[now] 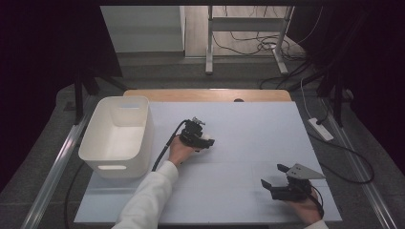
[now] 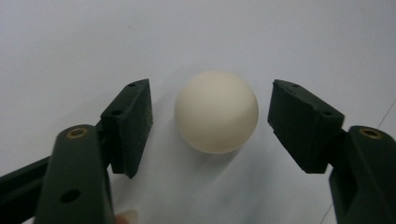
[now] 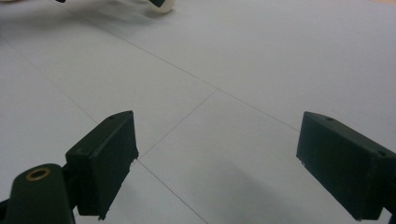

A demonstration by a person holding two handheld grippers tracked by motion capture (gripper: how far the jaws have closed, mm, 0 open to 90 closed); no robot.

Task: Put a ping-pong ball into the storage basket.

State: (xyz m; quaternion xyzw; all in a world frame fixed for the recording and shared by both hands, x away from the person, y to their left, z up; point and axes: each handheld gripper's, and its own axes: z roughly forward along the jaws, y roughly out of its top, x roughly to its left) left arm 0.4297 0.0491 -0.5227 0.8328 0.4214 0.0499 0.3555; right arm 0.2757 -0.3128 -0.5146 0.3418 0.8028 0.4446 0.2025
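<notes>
A cream-white ball (image 2: pixel 216 112) rests on the white table sheet, and in the left gripper view it lies between the two black jaws. My left gripper (image 2: pixel 212 109) is open, with a small gap between each pad and the ball. In the high view the left gripper (image 1: pixel 206 141) sits near the table's middle, pointing right over the ball (image 1: pixel 207 140). My right gripper (image 1: pixel 273 175) rests near the front right edge, open with nothing between its jaws (image 3: pixel 217 140). The ball's lower edge (image 3: pixel 163 5) shows at the top of the right gripper view.
A white plastic bin (image 1: pixel 112 167) stands at the table's left side, close to the left forearm. The white sheet (image 1: pixel 248 124) covers the wooden tabletop, with thin seam lines across it. Cables and a power strip (image 1: pixel 320 129) lie on the floor to the right.
</notes>
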